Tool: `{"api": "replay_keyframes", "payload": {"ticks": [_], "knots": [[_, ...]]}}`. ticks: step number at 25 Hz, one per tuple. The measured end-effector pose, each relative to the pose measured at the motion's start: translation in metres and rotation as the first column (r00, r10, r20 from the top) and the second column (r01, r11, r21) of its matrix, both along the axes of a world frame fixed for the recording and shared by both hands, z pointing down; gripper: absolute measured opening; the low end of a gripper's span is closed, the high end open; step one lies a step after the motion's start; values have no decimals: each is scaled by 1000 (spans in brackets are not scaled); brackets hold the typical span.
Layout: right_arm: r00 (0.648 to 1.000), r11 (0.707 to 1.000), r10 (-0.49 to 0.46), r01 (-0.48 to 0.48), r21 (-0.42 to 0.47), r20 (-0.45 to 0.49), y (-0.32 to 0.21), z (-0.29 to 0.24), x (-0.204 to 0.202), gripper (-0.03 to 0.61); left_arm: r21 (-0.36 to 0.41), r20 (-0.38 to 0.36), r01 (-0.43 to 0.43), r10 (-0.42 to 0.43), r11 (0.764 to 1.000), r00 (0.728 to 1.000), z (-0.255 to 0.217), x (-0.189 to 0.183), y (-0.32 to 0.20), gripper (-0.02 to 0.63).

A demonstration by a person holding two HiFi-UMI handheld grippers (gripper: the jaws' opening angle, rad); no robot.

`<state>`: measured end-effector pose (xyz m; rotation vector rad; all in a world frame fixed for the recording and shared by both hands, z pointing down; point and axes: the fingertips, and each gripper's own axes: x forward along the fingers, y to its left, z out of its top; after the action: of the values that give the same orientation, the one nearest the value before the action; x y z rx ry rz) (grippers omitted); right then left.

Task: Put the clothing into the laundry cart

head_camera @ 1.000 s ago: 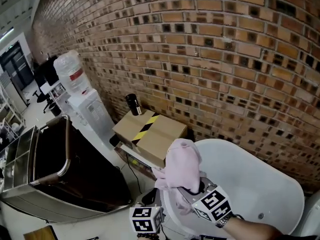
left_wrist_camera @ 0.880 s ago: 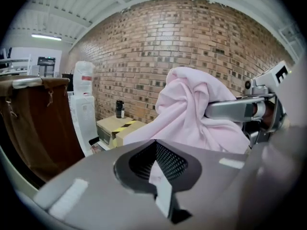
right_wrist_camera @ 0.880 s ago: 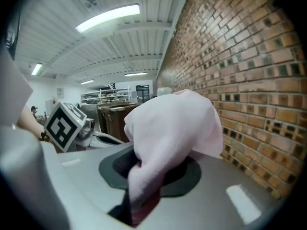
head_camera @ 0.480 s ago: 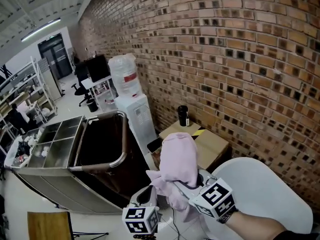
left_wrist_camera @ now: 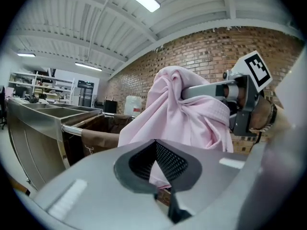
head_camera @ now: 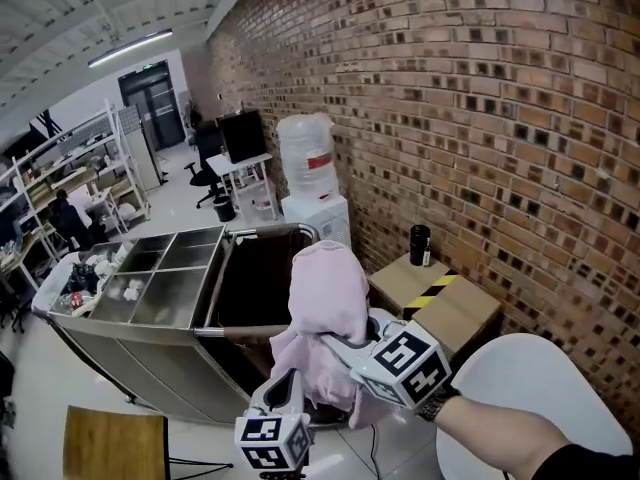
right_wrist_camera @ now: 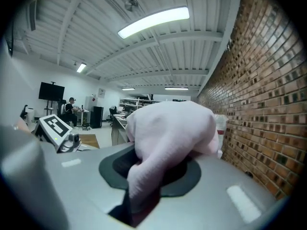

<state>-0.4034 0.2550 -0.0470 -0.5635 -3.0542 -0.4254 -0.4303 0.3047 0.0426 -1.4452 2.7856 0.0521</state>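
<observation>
Brick wall [head_camera: 480, 118] fills the head view from twelve round to three o'clock, and an open workshop floor runs off toward ten. At the centre, the pink garment [head_camera: 325, 293] is bunched up and held in the air by both grippers. The right gripper [head_camera: 335, 343] reaches in from four o'clock, its jaws narrowed onto a thick fold with cloth draped over them. The left gripper [head_camera: 285, 388], at six o'clock, has its jaws closed on the lower edge (only a small nip of fabric shows there). The laundry cart [head_camera: 250, 288] stands just beyond the garment, toward ten o'clock, with its dark bag open at the top. The pick-up looks finished and the carry seems well along, but the garment is not yet in the cart. What is left, as I judge it, is to bring the bundle over the bag's mouth, release both jaws and pull clear without snagging the cloth.
</observation>
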Motion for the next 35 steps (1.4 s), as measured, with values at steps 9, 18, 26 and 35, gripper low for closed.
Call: {"api": "replay_keyframes", "payload": {"ticks": [9, 18, 26, 35], "knots": [[1000, 999, 13, -13, 36, 2, 34, -21, -77, 104, 17, 41, 39, -40, 999, 998, -24, -33, 54, 2], [998, 997, 63, -64, 48, 23, 39, -42, -139, 103, -20, 60, 56, -55, 998, 997, -15, -69, 84, 2], [994, 992, 112, -113, 62, 21, 33, -55, -191, 103, -11, 45, 64, -64, 998, 997, -17, -93, 95, 2], [943, 977, 205, -182, 110, -262, -3, 50, -261, 182, 0, 20, 64, -64, 998, 998, -9, -107, 96, 2]]}}
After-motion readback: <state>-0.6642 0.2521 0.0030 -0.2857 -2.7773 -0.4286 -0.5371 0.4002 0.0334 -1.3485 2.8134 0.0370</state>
